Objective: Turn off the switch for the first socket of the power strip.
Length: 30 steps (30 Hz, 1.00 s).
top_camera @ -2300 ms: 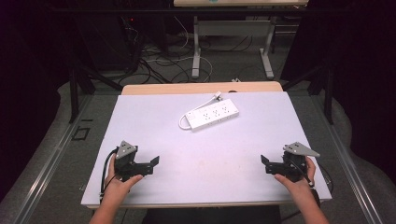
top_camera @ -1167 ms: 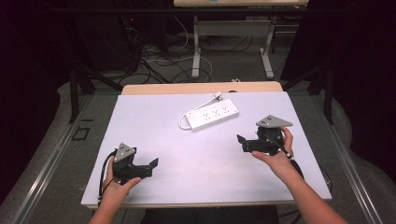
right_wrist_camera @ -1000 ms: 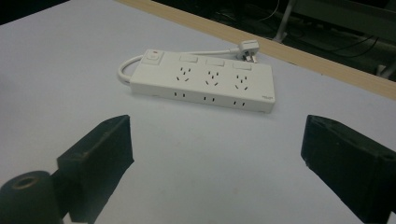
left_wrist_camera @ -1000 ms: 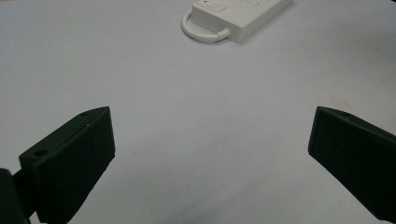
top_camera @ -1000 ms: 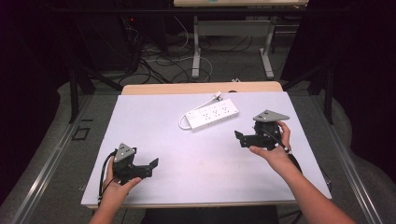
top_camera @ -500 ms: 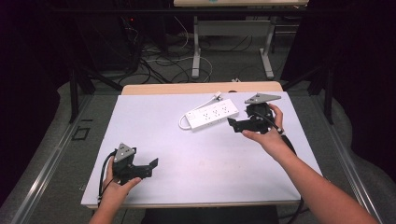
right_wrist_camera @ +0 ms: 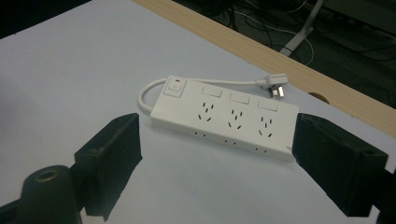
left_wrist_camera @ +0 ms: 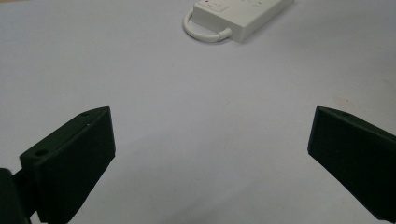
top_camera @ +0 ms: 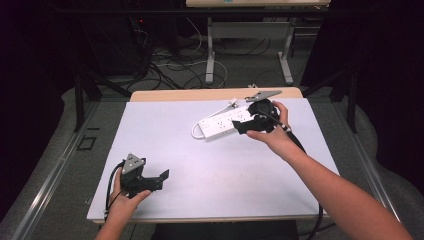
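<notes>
While the white plastic three-socket power strip (top_camera: 223, 124) lies untouched near the far edge of the white table (top_camera: 210, 185), the right gripper (right_wrist_camera: 217, 170) hovers just beside it, jaws spread, nothing grabbed yet. Left gripper (left_wrist_camera: 210, 158) idles agape, near edge.

Left tongs (top_camera: 161, 178) held low near the front edge, jaws wide open, left hand (top_camera: 125, 200) wrapped around them, right arm stretched far forward, right tongs (top_camera: 241, 126) with jaws apart, nothing between them
</notes>
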Tool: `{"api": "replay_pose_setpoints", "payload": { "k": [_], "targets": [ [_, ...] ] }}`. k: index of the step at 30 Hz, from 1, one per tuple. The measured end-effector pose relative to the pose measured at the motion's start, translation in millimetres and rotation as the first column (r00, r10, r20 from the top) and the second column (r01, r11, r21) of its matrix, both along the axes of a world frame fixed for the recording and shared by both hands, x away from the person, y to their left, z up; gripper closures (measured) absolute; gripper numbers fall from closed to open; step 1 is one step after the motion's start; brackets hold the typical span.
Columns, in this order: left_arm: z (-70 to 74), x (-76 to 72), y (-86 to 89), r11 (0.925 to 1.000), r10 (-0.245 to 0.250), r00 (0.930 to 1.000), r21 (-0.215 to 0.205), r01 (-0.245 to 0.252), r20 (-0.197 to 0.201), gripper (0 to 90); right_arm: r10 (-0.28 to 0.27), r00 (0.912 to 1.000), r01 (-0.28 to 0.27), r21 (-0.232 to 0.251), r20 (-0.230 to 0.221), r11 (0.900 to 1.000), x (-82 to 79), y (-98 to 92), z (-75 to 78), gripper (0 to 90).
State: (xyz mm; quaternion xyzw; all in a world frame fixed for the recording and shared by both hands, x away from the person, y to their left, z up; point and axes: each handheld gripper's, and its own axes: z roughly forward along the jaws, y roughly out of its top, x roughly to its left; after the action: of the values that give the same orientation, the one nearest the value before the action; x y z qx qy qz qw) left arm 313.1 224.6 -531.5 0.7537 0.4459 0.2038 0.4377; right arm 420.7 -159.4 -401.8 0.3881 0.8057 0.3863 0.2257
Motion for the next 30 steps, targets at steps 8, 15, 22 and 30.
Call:
{"api": "replay_pose_setpoints", "payload": {
  "k": [8,15,22,30],
  "targets": [
    [-0.1,0.1,0.7,1.0,-0.002,1.0,0.007,0.002,0.001,0.7,0.008,0.9995,-0.009,-0.035,-0.032,0.999,15.6,17.4,3.2,15.4],
    [-0.7,-0.5,-1.0,1.0,-0.001,1.0,0.002,0.001,-0.003,0.7,0.02,0.9979,-0.022,-0.04,-0.062,0.999,26.4,33.1,7.6,16.1],
    [-0.4,-0.6,-0.9,0.9999,-0.005,1.0,0.014,0.005,-0.001,0.6,0.018,0.9968,-0.022,-0.053,-0.078,0.998,40.9,46.5,6.8,17.8],
    [-0.7,-0.1,-0.4,0.9999,-0.006,1.0,0.011,0.006,-0.002,0.6,-0.012,0.9954,0.006,-0.057,-0.095,0.998,60.1,54.1,3.8,19.9]
  ]
}}
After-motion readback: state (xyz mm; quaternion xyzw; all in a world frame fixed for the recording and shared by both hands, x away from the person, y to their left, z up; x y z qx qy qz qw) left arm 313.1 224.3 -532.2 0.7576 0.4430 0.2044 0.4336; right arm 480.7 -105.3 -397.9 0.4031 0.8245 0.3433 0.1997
